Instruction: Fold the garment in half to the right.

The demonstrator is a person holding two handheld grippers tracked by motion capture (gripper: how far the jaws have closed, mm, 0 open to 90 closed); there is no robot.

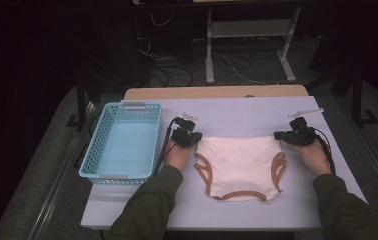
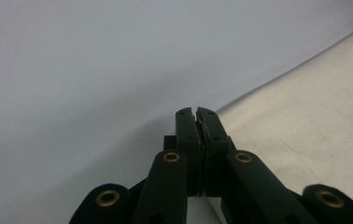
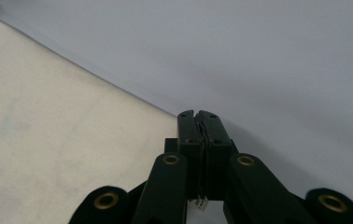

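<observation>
Between the two tongs lies a cream pair of underpants [image 1: 240,166] with rust-brown trim, spread flat on the pale blue table [image 1: 247,116]. The waistband runs straight from the left gripper [image 1: 193,140] to the right gripper [image 1: 280,135], and the leg openings point back toward the person.

In the left gripper view the jaws stand pressed together at the garment's corner, where the cream cloth [image 2: 314,121] meets the table just to the right of the tips. In the right gripper view the jaws [image 3: 197,115] are likewise together, with the cloth [image 3: 58,140] reaching them from the left. Each pair seems to pinch a waistband corner, though the fabric inside the jaws is too thin to make out with certainty.

Outward of the left gripper, a light blue basket [image 1: 127,106] stands with nothing in it.

Judged from this, the work is early: the garment looks laid out and stretched smooth, with both corners in hand. No fold shows in it yet, and it has not gone into the basket, so folding and putting away appear to remain.
</observation>
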